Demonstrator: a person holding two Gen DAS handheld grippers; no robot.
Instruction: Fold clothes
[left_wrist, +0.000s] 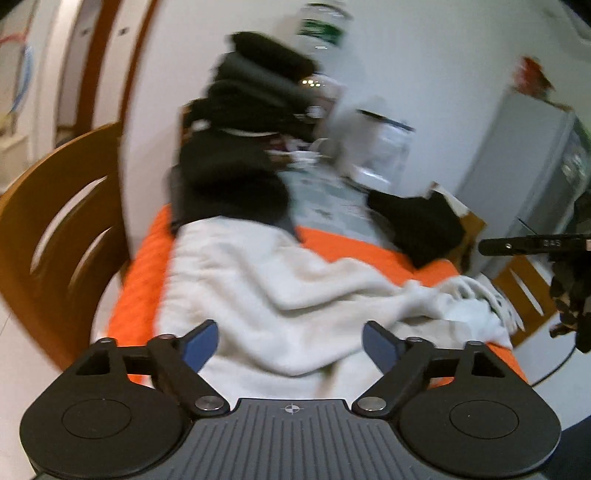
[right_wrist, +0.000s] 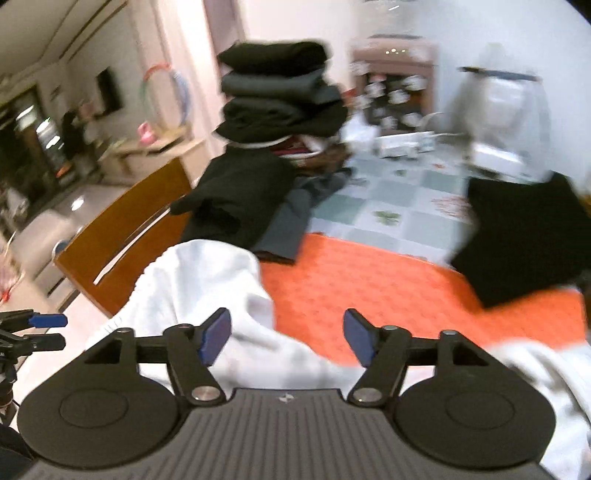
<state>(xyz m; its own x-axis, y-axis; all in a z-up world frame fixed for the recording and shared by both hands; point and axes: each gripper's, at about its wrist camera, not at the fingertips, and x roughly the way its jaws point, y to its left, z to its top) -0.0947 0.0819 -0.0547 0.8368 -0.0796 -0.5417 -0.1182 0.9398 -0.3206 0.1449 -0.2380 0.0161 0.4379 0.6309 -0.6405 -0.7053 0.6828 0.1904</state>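
With a white garment (left_wrist: 280, 280) lying rumpled on the orange mat (left_wrist: 354, 247), near the stack of folded dark clothes (right_wrist: 280, 96), both the left gripper (left_wrist: 290, 341) and right gripper (right_wrist: 286, 338) hover spread and empty, so gripping an edge seems next.

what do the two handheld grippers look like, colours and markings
Both look alike. The left gripper and right gripper each have a dark grey ribbed body with a small crosshair mark at the front edge, flanked by two round black housings. Black link arms with silver pivot bolts carry fingers faced with blue pads. No cables show. A patterned dark sleeve shows at the edge of the left wrist view.
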